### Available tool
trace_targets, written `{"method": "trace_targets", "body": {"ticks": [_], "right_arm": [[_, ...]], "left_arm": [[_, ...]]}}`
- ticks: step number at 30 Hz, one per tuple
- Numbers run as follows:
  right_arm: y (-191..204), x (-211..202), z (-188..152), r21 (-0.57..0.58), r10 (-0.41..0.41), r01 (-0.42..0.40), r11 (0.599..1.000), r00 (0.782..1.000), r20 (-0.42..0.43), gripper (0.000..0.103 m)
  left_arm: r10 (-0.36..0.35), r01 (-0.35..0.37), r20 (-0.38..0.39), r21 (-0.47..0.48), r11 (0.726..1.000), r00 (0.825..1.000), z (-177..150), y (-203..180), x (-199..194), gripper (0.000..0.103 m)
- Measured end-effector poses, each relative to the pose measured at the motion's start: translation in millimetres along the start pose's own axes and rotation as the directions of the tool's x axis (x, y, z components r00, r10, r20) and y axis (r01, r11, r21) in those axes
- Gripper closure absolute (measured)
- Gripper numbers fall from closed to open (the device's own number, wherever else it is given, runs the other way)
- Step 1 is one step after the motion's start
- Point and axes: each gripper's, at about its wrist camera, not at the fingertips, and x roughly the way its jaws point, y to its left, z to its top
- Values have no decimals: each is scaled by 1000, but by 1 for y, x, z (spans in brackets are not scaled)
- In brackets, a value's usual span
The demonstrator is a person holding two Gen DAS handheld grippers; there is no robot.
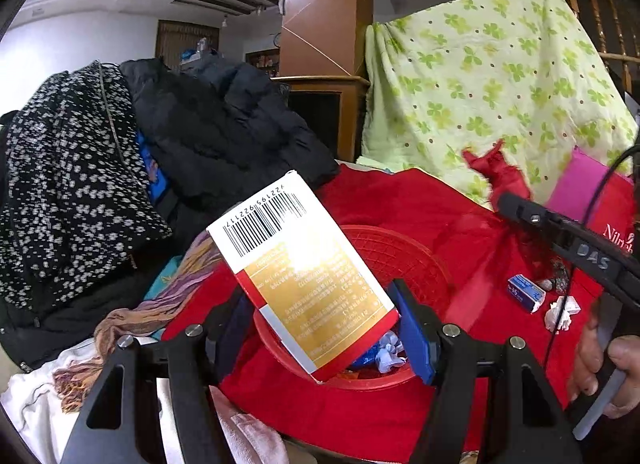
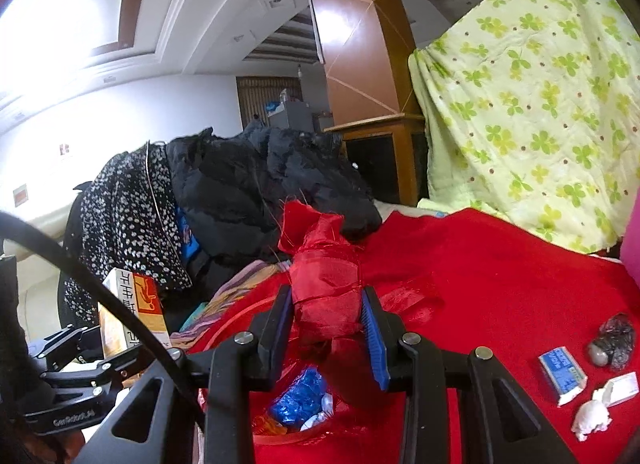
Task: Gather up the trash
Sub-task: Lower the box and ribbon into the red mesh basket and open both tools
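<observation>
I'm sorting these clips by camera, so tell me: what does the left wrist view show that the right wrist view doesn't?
Only the left wrist view shows the barcode on the carton in the left gripper, and a hand on the right gripper's grip. Only the right wrist view shows the red cloth bundle clamped in the right gripper up close. Both show the red basket, the small blue box, crumpled white paper and the green floral sheet.

A white-and-gold box [image 1: 304, 284] with a black barcode, a red basket [image 1: 400, 260], red cloth [image 2: 500, 276], a pale green clover-print sheet [image 1: 492, 84], a black-and-white speckled garment [image 1: 68, 184].
</observation>
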Motion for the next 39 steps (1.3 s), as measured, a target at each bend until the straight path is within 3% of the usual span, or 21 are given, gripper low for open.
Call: {"method": "trace_targets", "body": {"ticks": [6,11,14,21,31,39], "right_arm": [[-6,39,-10,21,-20,22,1000,996,-85,66],[-25,63,-18,117,7,12,993,988,-156,65],[-34,68,-21,179,57,-25,984,983,-174,38],[-40,46,-22,187,79,-56,981,990,-116,38],[-83,-6,-39,148,-36,49,988,995,-90,38],[-141,-57,-56,144,-184,195,970,979,-83,38]], "left_arm": [[-60,59,-68,-7,998,996,-2,6,38,32],[-100,101,-153,0,995,983,-6,1,73,32],[-103,106,-171,8,994,980,-7,-5,79,32],[-81,94,-158,79,992,984,-11,-20,63,28],[-73,98,-159,155,983,985,-16,-50,35,27],[-69,101,-128,263,959,989,-14,-101,14,21]]}}
